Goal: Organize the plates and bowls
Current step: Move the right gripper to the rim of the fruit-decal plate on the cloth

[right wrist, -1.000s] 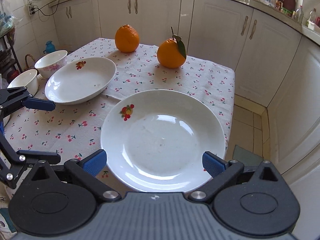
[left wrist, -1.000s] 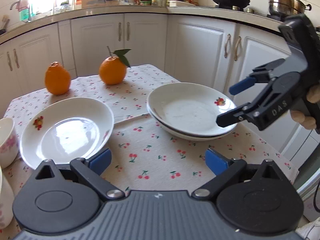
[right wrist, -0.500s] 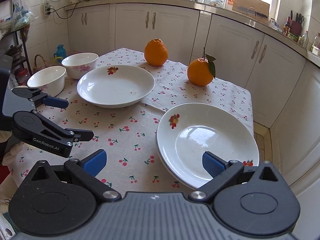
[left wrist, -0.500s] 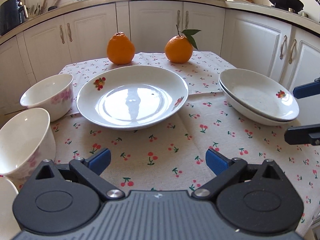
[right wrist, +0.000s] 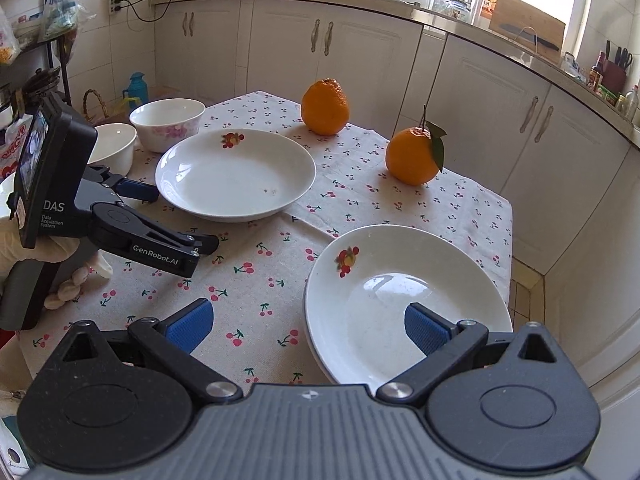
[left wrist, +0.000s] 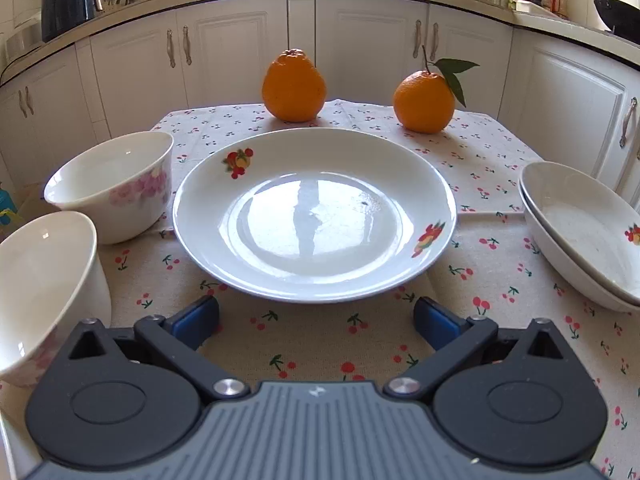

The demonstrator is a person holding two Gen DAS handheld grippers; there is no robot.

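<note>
A single white plate (left wrist: 316,216) with fruit prints lies on the cherry-print cloth, straight ahead of my left gripper (left wrist: 316,320), which stands wide open and empty just short of the plate's near rim. Two white bowls with pink flowers sit to its left: one further back (left wrist: 112,184), one close by (left wrist: 44,280). A stack of two plates (left wrist: 580,232) lies at the right. My right gripper (right wrist: 308,326) is open; its right finger hovers over the stacked plates (right wrist: 380,272), not pressing. The left gripper (right wrist: 176,218) shows beside the single plate (right wrist: 236,172).
Two oranges (left wrist: 294,86) (left wrist: 424,102) stand at the table's far end, one with a leaf. White cabinets (left wrist: 240,52) ring the table closely. The table's right edge (right wrist: 508,240) drops to the tiled floor. A gloved hand (right wrist: 60,264) holds the left gripper.
The left view swung from the stacked plates to the single plate and moved closer and lower. The right gripper drew back and left from the stack; the left gripper moved toward the single plate.
</note>
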